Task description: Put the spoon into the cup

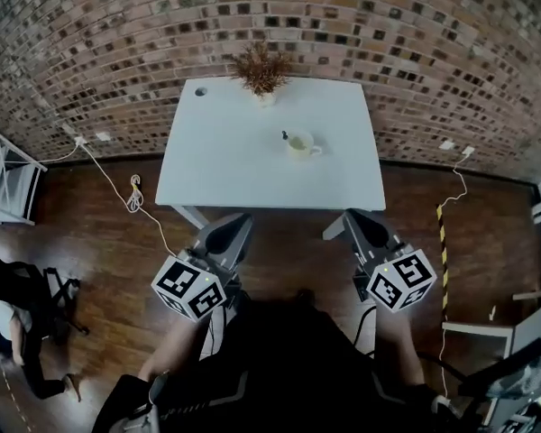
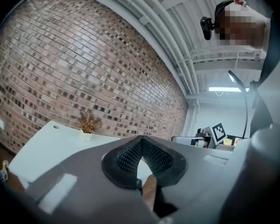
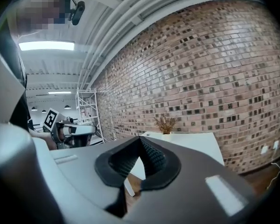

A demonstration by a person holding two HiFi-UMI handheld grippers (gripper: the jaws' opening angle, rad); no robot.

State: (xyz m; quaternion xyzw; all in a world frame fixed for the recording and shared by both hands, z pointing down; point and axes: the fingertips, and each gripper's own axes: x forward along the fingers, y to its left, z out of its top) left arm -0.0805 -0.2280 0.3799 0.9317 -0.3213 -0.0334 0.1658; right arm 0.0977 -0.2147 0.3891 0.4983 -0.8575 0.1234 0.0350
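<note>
head view: the cup is set on the table, right of its middle, with what may be the spoon propped inside. the left gripper and right gripper are held short of the table's near edge.
left gripper view: jaws are pressed together, empty.
right gripper view: likewise closed, empty.

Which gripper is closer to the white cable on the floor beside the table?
Left. The left gripper sits just right of the white cable, below the near edge of the table; the right gripper is farther right, across the table's width.
</note>
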